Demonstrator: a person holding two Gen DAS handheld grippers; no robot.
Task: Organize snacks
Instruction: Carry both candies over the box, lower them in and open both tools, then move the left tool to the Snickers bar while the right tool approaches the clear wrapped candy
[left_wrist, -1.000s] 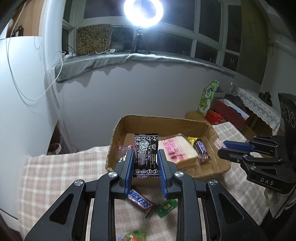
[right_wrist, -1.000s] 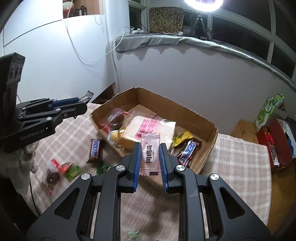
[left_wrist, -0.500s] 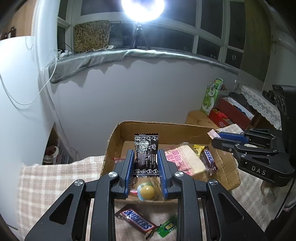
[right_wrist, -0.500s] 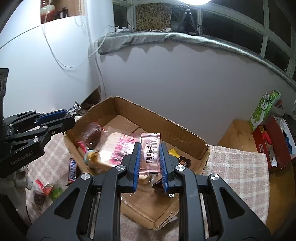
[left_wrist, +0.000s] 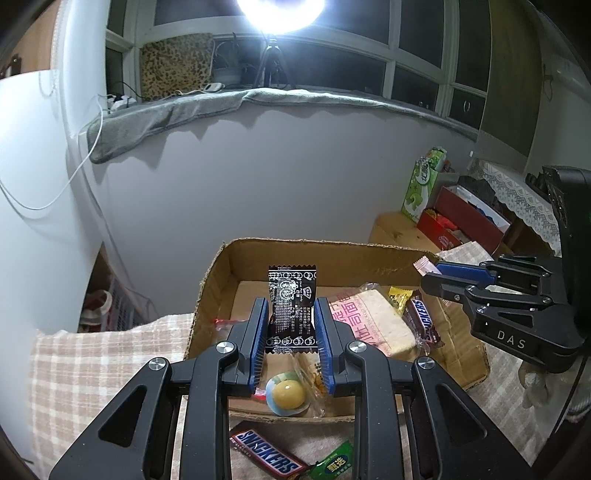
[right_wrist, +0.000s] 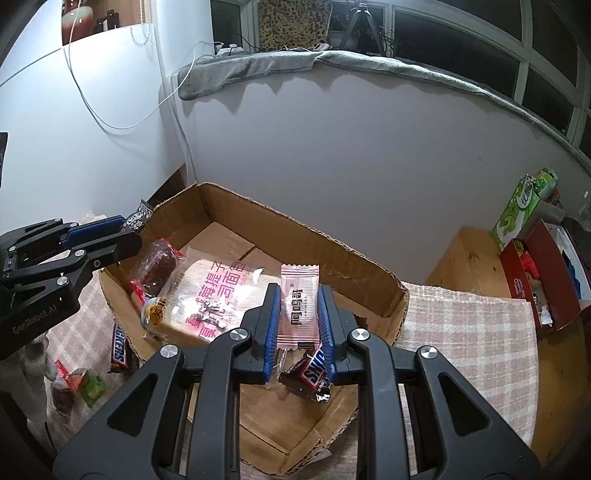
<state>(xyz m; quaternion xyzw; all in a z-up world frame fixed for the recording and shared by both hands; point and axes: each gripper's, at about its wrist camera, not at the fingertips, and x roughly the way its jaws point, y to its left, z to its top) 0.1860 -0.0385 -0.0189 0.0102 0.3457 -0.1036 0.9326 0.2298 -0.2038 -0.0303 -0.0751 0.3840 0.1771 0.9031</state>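
My left gripper (left_wrist: 291, 314) is shut on a black snack packet (left_wrist: 291, 310) with white print, held upright over the near part of the cardboard box (left_wrist: 332, 254). My right gripper (right_wrist: 299, 314) is shut on a pink snack packet (right_wrist: 298, 306), held above the same box (right_wrist: 369, 266). Inside the box lie a wrapped bread loaf (right_wrist: 207, 299), a Snickers bar (left_wrist: 423, 321), a round yellow sweet (left_wrist: 286, 393) and a dark red wrapped snack (right_wrist: 157, 264). Each gripper shows in the other's view: the right one (left_wrist: 428, 267), the left one (right_wrist: 138, 221).
On the checked tablecloth (left_wrist: 92, 369) in front of the box lie another Snickers bar (left_wrist: 267, 452) and a green packet (left_wrist: 332, 461). A red box (right_wrist: 539, 273) and a green carton (right_wrist: 521, 210) stand on a wooden stand to the right. A wall rises behind the box.
Both grippers have moved forward over the box with their packets. The box now fills more of each view, and the loose snacks on the cloth have slid toward the frame bottoms.
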